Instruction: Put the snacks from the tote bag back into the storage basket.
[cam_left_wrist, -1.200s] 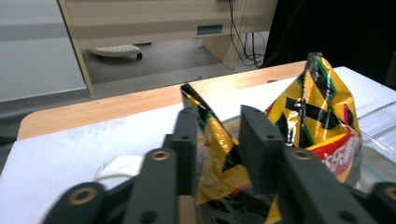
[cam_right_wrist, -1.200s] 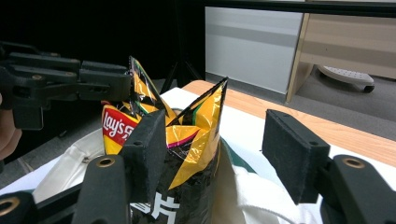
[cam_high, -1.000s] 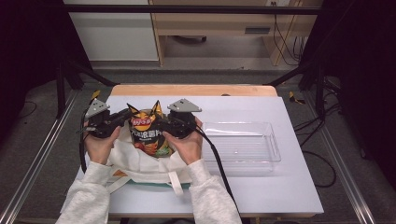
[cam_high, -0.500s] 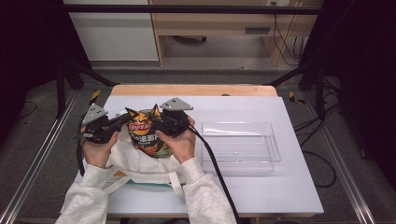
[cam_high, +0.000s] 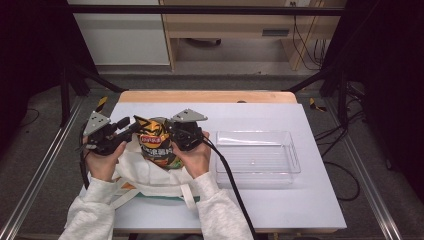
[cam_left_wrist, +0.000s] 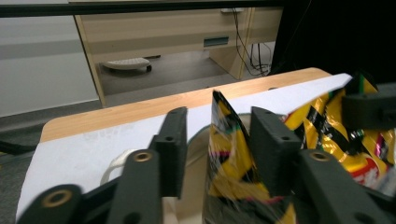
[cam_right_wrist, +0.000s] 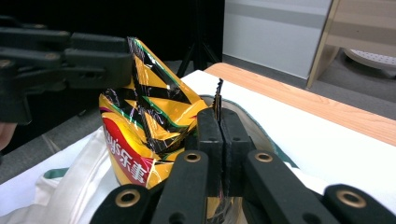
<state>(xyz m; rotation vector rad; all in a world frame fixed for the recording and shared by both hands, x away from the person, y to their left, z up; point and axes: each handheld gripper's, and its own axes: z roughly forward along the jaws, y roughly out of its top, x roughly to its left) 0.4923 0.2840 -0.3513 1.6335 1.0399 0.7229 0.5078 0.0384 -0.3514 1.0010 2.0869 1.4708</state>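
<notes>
Printing on the chip bag

The yellow, black and red chip bag (cam_right_wrist: 140, 140) carries white Chinese characters on its red band, seen in the right gripper view; they look like "乐事", though the angle makes that unsure. In the high view the bag's (cam_high: 157, 145) print is too small to read.

A white table (cam_high: 300, 200) with a wooden far edge (cam_high: 207, 96) stands on grey floor (cam_high: 220, 81). At twelve o'clock sits a light wooden desk (cam_high: 240, 30) beside a white cabinet (cam_high: 120, 35) at eleven. Black cables (cam_high: 300, 35) hang at one o'clock. Metal rails (cam_high: 35, 175) flank both sides; dark curtains close the edges.
</notes>
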